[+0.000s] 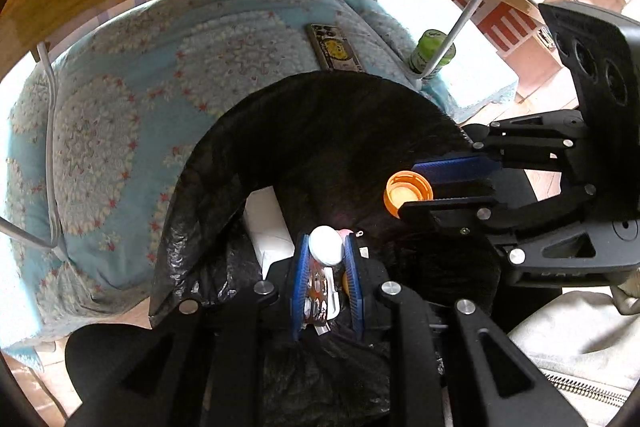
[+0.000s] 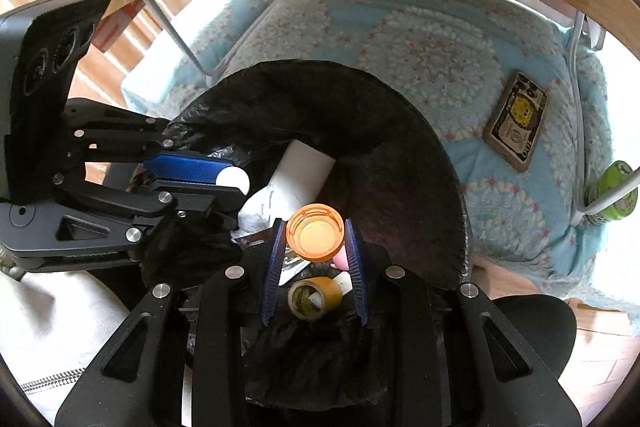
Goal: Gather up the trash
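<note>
Left wrist view: the left gripper (image 1: 326,247) pinches a white bottle cap (image 1: 327,246) above the open black trash bag (image 1: 312,131). Beside it, the right gripper (image 2: 315,233) clamps an orange cap (image 2: 315,231) over the same bag, which holds a white box (image 2: 300,173).

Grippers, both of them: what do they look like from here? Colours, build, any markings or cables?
The left gripper and right gripper match: matte black linkage arms with silver pivot bolts and triangular cut-outs, and ribbed blue pads lining the fingers. Each carries a black block with round holes above it. There is faint embossed lettering, unreadable. No cables or sleeves show.
</note>
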A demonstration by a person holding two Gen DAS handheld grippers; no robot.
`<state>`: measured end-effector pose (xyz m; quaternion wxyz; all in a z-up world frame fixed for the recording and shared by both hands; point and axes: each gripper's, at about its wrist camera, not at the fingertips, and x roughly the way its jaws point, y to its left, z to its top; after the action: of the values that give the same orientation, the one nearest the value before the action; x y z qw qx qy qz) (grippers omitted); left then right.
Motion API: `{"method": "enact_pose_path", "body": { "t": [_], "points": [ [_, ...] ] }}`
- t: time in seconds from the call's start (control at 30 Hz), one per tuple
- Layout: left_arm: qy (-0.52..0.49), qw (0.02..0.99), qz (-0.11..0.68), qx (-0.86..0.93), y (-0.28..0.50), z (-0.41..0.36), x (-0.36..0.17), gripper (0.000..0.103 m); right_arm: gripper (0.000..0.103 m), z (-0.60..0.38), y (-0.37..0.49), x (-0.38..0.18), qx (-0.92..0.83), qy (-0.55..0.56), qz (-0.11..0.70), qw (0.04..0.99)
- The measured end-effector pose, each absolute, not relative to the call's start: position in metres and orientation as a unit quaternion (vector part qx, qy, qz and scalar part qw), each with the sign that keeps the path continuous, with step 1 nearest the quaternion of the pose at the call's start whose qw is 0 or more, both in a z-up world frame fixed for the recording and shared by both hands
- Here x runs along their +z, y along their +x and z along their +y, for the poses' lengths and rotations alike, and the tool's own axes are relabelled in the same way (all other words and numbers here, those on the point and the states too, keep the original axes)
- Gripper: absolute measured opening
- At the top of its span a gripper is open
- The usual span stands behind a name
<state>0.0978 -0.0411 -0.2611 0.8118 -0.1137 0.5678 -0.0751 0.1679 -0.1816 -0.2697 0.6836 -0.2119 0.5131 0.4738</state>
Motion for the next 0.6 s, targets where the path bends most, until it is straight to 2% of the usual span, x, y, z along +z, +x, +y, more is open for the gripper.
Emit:
{"method": "enact_pose_path", "body": {
  "t": [0.03, 0.1, 0.13, 0.17, 0.23, 0.27, 0.6],
  "points": [
    [-0.117, 0.811, 0.569, -0.076, 0.098, -0.040, -0.261, 0.017, 0.032, -0.181, 0.168, -0.270, 0.474, -0.212, 0.514, 0.683],
    [-0.122, 0.809, 0.570, -0.076, 0.099, -0.040, -0.261, 0.018, 0.041, -0.181, 0.168, -0.270, 0.473, -0.211, 0.513, 0.684],
    [-0.121, 0.809, 0.571, -0.075, 0.098, -0.041, -0.261, 0.023, 0.045, -0.181, 0.168, -0.270, 0.473, -0.210, 0.512, 0.685],
    [-0.118, 0.809, 0.571, -0.073, 0.098, -0.042, -0.260, 0.026, 0.045, -0.181, 0.169, -0.269, 0.474, -0.208, 0.512, 0.686],
    [-0.114, 0.813, 0.567, -0.073, 0.097, -0.043, -0.256, 0.042, 0.045, -0.182, 0.168, -0.268, 0.474, -0.208, 0.511, 0.687],
    [-0.115, 0.814, 0.564, -0.074, 0.096, -0.044, -0.254, 0.044, 0.045, -0.182, 0.168, -0.267, 0.474, -0.208, 0.510, 0.687],
    [-0.108, 0.831, 0.540, -0.082, 0.083, -0.051, -0.225, 0.044, 0.047, -0.192, 0.158, -0.242, 0.478, -0.210, 0.491, 0.697]
  ]
}}
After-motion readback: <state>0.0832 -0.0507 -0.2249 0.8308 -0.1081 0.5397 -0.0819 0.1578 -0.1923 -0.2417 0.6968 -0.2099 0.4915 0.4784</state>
